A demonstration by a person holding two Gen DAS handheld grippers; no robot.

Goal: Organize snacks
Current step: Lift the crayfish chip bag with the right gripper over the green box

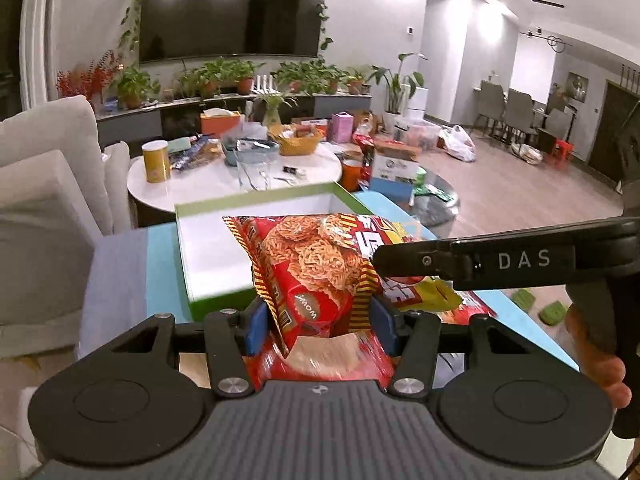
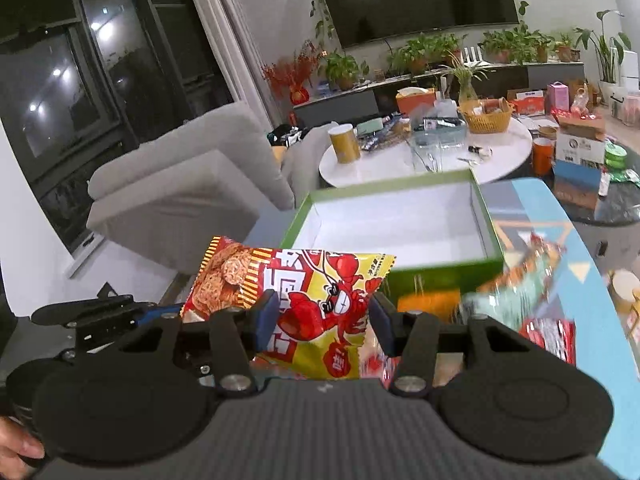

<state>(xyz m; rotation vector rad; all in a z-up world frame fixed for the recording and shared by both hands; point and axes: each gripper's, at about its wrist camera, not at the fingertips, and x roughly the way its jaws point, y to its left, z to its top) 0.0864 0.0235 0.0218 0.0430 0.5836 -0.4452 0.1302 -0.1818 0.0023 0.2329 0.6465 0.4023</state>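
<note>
While both grippers hold the same snack bag (image 2: 304,300) in the air, I read this as the carry step: bag up off the blue table (image 1: 160,272), not yet in the green box (image 2: 400,216).

Left gripper (image 1: 316,320): blue pads closed on the red end of the bag, film crumpled between them. Right gripper (image 2: 322,320): pads clamped on the yellow lobster end, bag bulging up past them. Seen from the left camera, the right gripper's finger (image 1: 408,260) lies across the bag's far side.

Relative to the box: bag sits just in front of its near wall, overlapping the near rim in view, apparently above it. Box interior is white and looks empty. More snack packs (image 2: 548,332) lie on the table just right of the box, blurred.

Next move, as I judge it: push both hands forward over the rim together, lower, then release both ends at once. Risk: one end letting go early, so the bag swings and catches the near wall.
</note>
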